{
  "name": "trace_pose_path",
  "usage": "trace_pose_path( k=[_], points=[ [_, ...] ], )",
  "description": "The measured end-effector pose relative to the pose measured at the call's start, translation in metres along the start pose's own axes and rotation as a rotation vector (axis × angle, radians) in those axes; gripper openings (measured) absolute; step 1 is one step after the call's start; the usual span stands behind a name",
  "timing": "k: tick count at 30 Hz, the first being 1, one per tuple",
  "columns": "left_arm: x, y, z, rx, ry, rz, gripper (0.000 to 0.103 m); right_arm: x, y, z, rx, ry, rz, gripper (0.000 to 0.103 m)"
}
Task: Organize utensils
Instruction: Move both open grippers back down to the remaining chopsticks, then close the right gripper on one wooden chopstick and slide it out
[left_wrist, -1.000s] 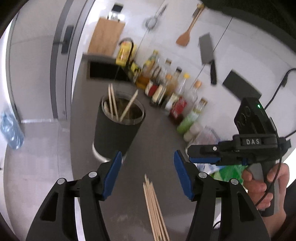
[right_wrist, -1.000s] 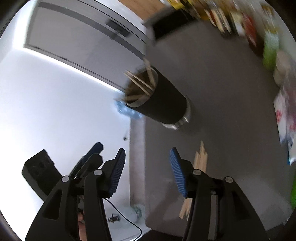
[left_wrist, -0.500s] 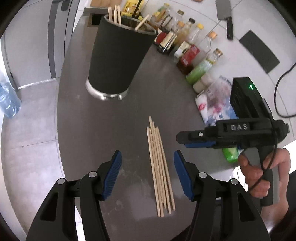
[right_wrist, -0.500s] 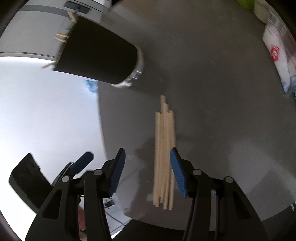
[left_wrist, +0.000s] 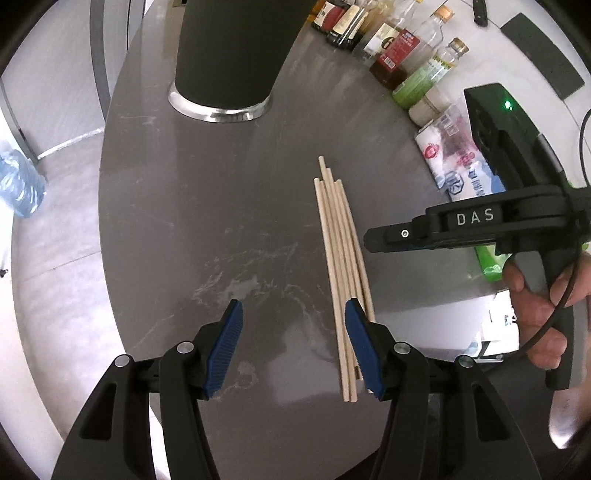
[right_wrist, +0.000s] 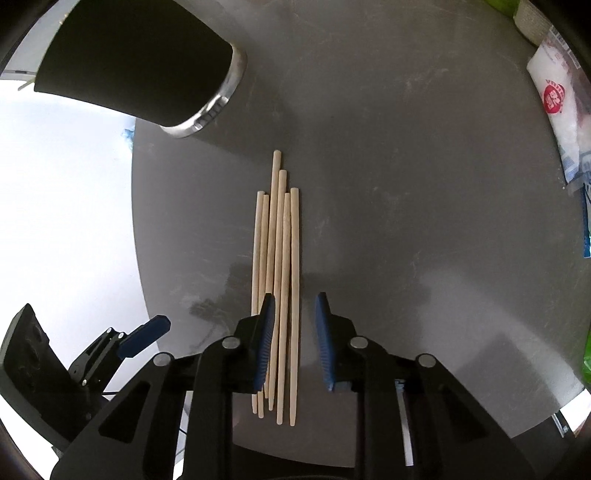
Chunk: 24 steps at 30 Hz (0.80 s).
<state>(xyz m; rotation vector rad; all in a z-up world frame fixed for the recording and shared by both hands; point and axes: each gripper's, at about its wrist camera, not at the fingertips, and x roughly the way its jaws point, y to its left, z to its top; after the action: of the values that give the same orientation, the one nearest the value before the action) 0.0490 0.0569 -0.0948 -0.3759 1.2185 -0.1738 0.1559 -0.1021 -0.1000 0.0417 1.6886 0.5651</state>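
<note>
Several wooden chopsticks (right_wrist: 277, 266) lie side by side on the dark grey counter (right_wrist: 406, 184), also in the left wrist view as chopsticks (left_wrist: 340, 251). A tall black cup (right_wrist: 144, 62) with a steel base stands behind them; in the left wrist view the cup (left_wrist: 229, 51) is at the top. My right gripper (right_wrist: 294, 328) hangs low over the near ends of the sticks. Its jaws are closing, with two sticks between the pads and a gap still showing. My left gripper (left_wrist: 293, 332) is open, just left of the sticks, nothing between its pads.
Sauce bottles (left_wrist: 399, 48) line the back of the counter, and plastic packets (left_wrist: 454, 162) lie at the right. A hand (left_wrist: 535, 295) holds the right gripper's handle. The counter's left edge drops to the floor, where a water bottle (left_wrist: 18, 181) stands.
Both grippers have come down toward the counter and tipped downward. The right gripper's jaws have narrowed around the chopsticks. The cup has slid to the top of both views.
</note>
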Motion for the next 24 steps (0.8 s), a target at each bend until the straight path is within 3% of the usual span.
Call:
trace_pose_path(
  k=[5, 19, 24],
  points=[
    [-0.004, 0.002, -0.002, -0.012, -0.014, -0.028, 0.055, 0.002, 0.002, 0.002, 0.009, 0.018, -0.035, 0.015],
    [-0.016, 0.015, -0.004, -0.071, -0.067, -0.096, 0.055, 0.025, 0.035, 0.018, -0.016, 0.027, -0.135, 0.013],
    [-0.012, 0.015, -0.003, -0.085, -0.05, -0.126, 0.055, 0.028, 0.047, 0.017, -0.02, 0.031, -0.23, 0.01]
  ],
)
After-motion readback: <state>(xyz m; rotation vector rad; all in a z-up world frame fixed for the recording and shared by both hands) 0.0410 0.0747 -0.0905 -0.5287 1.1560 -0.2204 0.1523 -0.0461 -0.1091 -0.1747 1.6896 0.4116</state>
